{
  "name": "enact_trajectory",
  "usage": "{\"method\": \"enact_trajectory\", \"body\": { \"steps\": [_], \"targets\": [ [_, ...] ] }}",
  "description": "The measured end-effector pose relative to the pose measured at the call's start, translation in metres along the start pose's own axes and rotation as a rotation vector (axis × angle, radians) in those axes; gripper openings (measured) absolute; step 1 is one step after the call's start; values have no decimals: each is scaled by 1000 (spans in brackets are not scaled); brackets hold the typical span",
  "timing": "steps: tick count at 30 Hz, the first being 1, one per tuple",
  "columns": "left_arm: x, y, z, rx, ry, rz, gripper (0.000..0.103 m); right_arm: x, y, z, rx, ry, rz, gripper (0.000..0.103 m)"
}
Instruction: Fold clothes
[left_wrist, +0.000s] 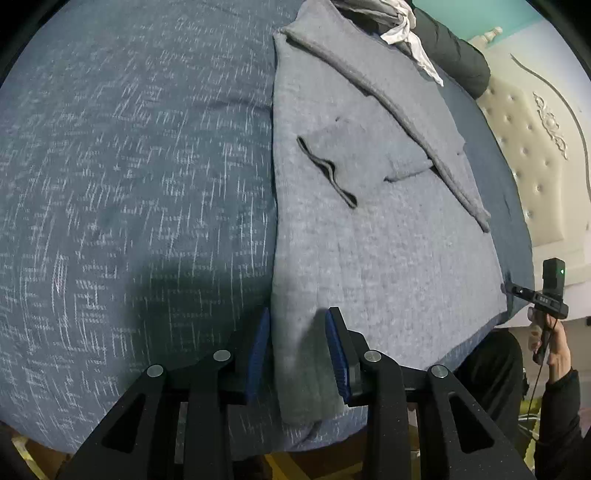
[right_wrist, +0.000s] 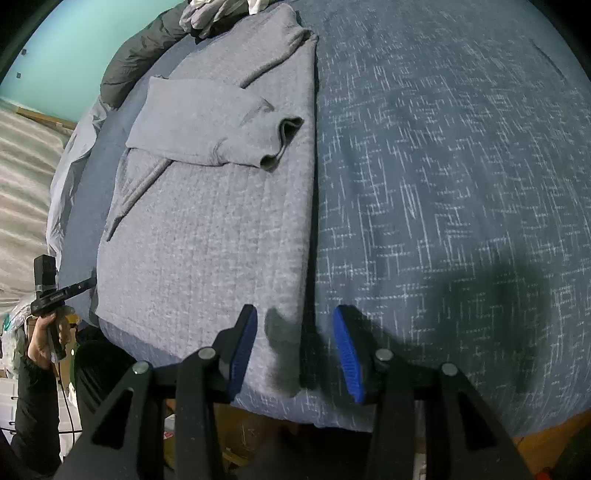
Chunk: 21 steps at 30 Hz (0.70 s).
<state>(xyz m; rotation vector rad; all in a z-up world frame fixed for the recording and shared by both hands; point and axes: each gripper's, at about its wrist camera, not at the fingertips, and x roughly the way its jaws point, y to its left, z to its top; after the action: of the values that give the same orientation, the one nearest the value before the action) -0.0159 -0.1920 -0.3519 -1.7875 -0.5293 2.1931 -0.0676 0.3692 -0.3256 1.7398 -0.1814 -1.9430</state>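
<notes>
Two grippers hovered over the near edge of the bed (left_wrist: 129, 166), each with its blue pads parted and pressing on nothing. Between the pads of the left gripper (left_wrist: 297, 354) lay one near corner of the grey sweater (left_wrist: 369, 251), released and resting on the dark patterned cover. The right gripper (right_wrist: 295, 350) straddled the garment's other near corner, likewise let go. The sweater lay folded lengthwise, one sleeve (right_wrist: 207, 125) doubled across its upper half, reaching toward other clothes (left_wrist: 399, 26) at the far edge.
</notes>
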Motion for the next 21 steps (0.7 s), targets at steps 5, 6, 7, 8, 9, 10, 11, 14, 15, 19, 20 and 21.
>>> {"method": "enact_trajectory", "body": {
  "steps": [5, 6, 7, 8, 9, 10, 11, 14, 15, 19, 20, 21],
  "targets": [
    [7, 2, -9, -17, 26, -14, 34, 1, 4, -4, -3, 14, -7, 43],
    [9, 2, -11, -14, 32, -18, 34, 2, 5, -5, -4, 20, -10, 43],
    [10, 1, -13, -10, 36, -22, 34, 3, 6, -5, -4, 27, -14, 43],
    [12, 1, -15, -5, 39, -24, 34, 4, 7, -6, -5, 33, -18, 43],
    [13, 0, -17, -1, 40, -25, 34, 5, 7, -7, -8, 38, -22, 43],
    [14, 0, -18, 2, 40, -25, 34, 5, 7, -8, -11, 44, -23, 43],
    [15, -1, -20, 6, 39, -27, 30, 6, 8, -9, -12, 48, -18, 43],
    [12, -6, -24, 32, 23, -28, 11, 7, 10, -11, -15, 47, 2, 42],
    [10, -7, -25, 41, 15, -26, 9, 7, 11, -12, -18, 46, 7, 33],
    [-1, -13, -28, 72, -14, -28, 4, 7, 16, -15, -38, 37, 7, 15],
    [-4, -13, -28, 78, -20, -28, 4, 4, 15, -16, -38, 29, 11, 10],
    [-8, -14, -30, 82, -24, -29, 4, 2, 15, -17, -39, 22, 15, 8]
  ]
}}
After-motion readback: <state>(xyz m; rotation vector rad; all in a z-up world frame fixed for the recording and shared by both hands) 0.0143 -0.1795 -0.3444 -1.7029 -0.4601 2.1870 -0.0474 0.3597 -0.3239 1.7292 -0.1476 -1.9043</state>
